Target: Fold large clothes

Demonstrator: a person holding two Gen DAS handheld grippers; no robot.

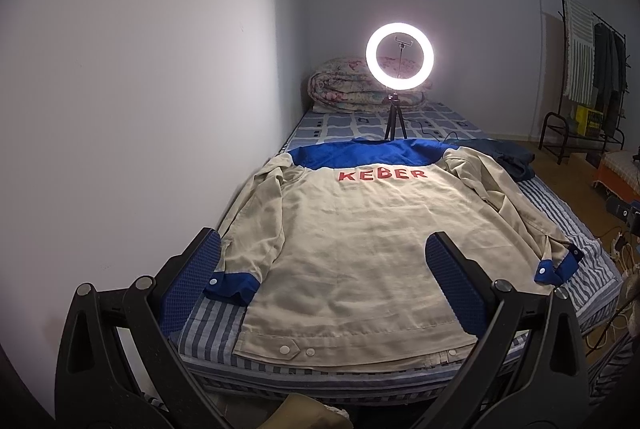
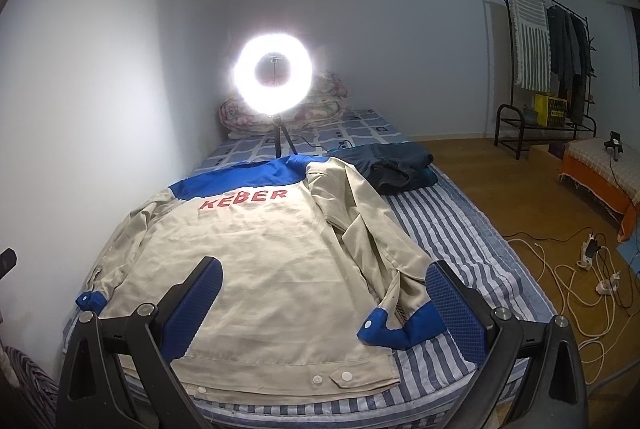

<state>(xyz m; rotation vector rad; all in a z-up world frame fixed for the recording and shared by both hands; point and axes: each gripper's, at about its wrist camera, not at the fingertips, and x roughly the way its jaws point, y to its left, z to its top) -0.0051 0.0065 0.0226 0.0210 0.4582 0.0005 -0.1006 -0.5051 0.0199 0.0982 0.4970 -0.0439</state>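
A: Jacket lies flat on the bed, under both wide-open claws: left gripper, right gripper.

B: Soft, floppy cloth; I'd pinch the blue cuffs.

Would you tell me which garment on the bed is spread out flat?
The beige jacket with red KEBER lettering lies spread flat, back up; the dark jeans beside its collar are bunched.

Red "KEBER" on jacket back
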